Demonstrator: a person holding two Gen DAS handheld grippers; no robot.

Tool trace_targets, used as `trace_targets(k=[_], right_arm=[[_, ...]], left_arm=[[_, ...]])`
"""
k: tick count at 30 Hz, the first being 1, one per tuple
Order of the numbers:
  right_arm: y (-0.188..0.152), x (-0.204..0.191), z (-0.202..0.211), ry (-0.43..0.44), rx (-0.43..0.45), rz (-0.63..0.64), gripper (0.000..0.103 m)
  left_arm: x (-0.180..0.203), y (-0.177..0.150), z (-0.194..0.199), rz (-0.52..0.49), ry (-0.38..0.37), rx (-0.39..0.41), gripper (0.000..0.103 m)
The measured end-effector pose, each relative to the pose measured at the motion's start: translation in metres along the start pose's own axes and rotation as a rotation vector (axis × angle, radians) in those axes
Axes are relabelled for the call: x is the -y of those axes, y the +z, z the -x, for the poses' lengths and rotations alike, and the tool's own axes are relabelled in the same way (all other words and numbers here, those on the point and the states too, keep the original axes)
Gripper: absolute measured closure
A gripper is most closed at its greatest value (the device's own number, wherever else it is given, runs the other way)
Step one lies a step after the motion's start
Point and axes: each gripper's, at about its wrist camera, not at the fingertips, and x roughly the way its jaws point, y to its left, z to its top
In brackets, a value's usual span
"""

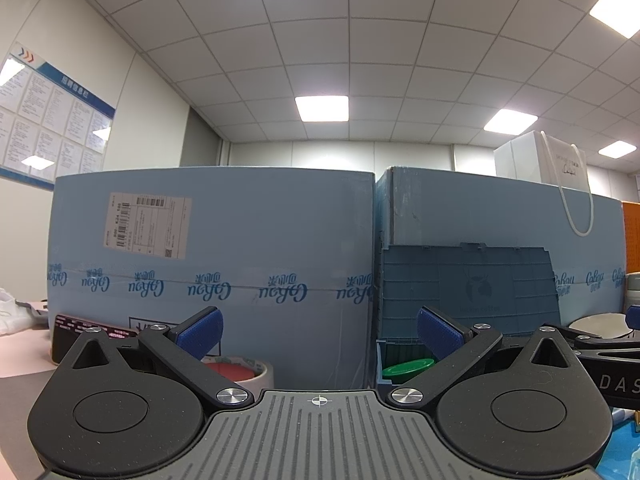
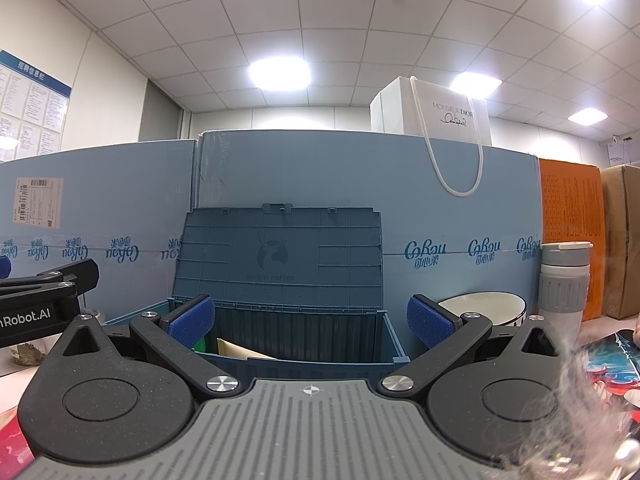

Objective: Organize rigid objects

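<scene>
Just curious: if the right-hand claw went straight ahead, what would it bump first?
Probably the blue storage box with its raised lid, which sits right between the open jaws of the right gripper; depth is uncertain.

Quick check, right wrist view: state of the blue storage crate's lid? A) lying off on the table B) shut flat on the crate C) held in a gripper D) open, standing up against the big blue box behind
D: the lid stands upright behind the open blue storage crate, against the big blue box; both the right gripper and the left gripper are open and empty.

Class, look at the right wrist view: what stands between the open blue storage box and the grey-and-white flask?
A white bowl stands between the blue storage box and the flask, as the right wrist view shows.
</scene>
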Motion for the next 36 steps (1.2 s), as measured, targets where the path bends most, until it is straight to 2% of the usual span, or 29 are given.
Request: trace_targets(k=[33, 36], right_arm=[[-0.0019, 0.0028, -0.0008, -0.031, -0.021, -0.044, 0.000], [-0.0022, 0.0036, -0.0006, -0.031, -0.021, -0.052, 0.000]], left_arm=[[0.0008, 0.0014, 0.0015, -0.006, -0.001, -0.002, 0.000], [-0.0010, 0.0017, 0.0040, 0.004, 0.007, 0.015, 0.000]])
